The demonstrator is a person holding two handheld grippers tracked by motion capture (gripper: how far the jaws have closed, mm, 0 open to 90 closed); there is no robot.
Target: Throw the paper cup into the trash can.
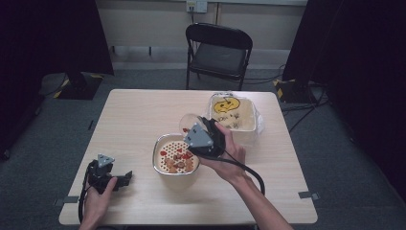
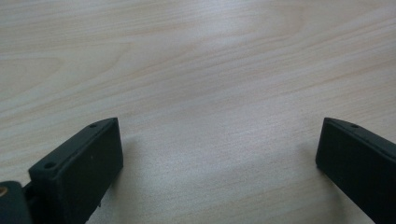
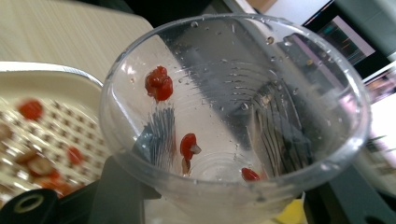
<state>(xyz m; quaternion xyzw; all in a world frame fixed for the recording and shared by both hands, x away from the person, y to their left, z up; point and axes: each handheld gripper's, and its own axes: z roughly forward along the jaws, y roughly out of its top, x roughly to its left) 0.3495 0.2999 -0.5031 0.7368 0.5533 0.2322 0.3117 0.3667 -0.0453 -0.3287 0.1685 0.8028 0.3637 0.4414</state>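
Here the right gripper point(image 1: 203, 136) is clamped on a clear plastic cup point(image 3: 233, 116), its jaws pressing the cup's sides near the base, and holds it tipped on its side above the table between the strainer and the bin. The tilt makes sense as a pouring posture: the cup's mouth faces the round cream-coloured perforated strainer sitting in a metal bowl point(image 1: 176, 154), where reddish and brown bits of food point(image 1: 178, 158) already lie on the holes. A few small red pieces point(image 3: 159, 83) cling to the cup's wet inner wall, which is probably why the cup is kept angled rather than set down; they have not slid out.

Behind the cup stands a square cream bin lined with a clear plastic bag point(image 1: 234, 115), close enough to take the emptied cup, I judge.

The left gripper point(image 1: 114, 178) rests on the pale wooden table point(image 2: 196, 70) near the front-left corner, well apart from the bowl, its jaws wide with nothing between them.
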